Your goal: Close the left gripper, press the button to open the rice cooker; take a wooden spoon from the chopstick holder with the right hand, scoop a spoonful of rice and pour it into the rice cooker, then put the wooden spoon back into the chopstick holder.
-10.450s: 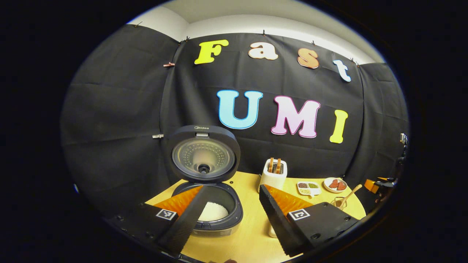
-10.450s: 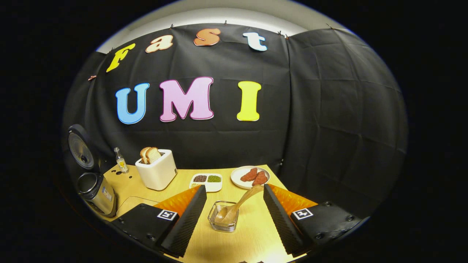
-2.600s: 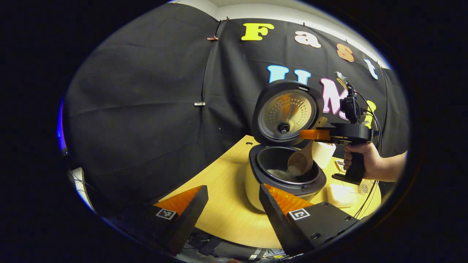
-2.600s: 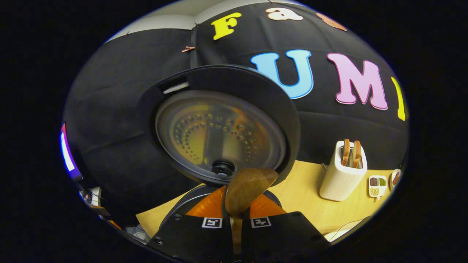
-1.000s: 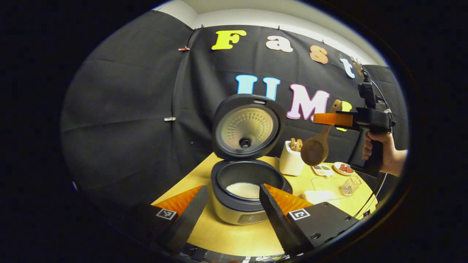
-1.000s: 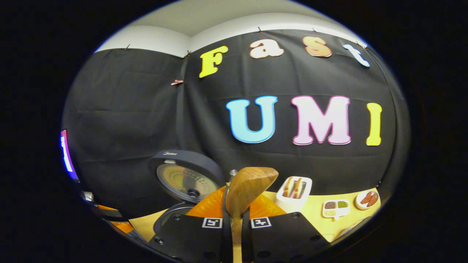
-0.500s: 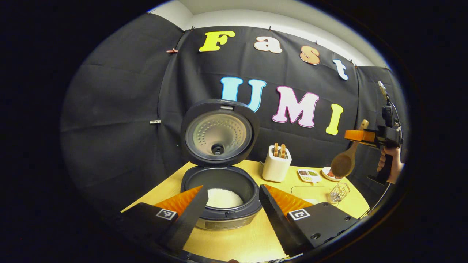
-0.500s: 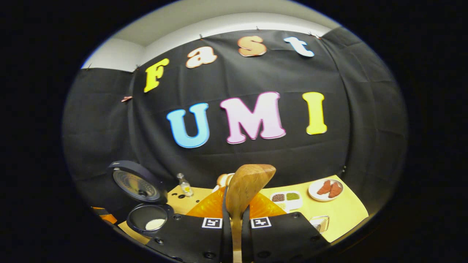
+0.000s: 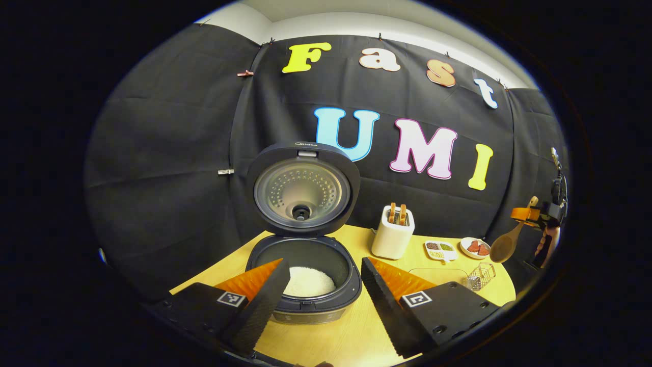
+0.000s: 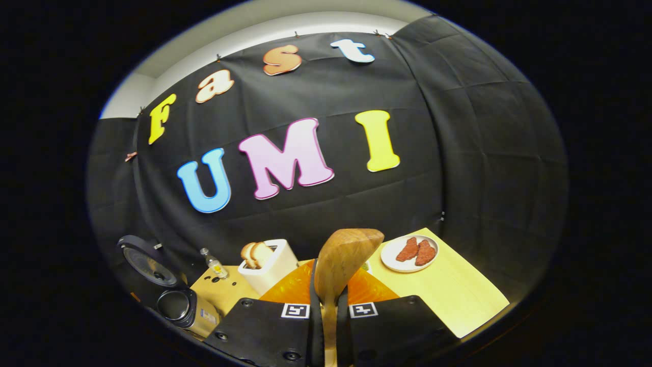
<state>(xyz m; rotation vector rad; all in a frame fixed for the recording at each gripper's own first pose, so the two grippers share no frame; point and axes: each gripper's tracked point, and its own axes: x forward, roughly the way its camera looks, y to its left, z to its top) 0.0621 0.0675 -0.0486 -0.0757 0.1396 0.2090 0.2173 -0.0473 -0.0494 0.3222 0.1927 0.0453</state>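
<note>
Two right gripper (image 10: pixel 326 311) fingers tight on wooden spoon (image 10: pixel 340 265); left gripper (image 9: pixel 321 285) fingers wide apart, empty.

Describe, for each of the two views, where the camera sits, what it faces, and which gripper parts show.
Left gripper view: rides the open left gripper, facing the open rice cooker; far right, the right gripper holds the wooden spoon.
Right gripper view: rides the right gripper, shut on the wooden spoon.
Shared: toaster, plate.
</note>
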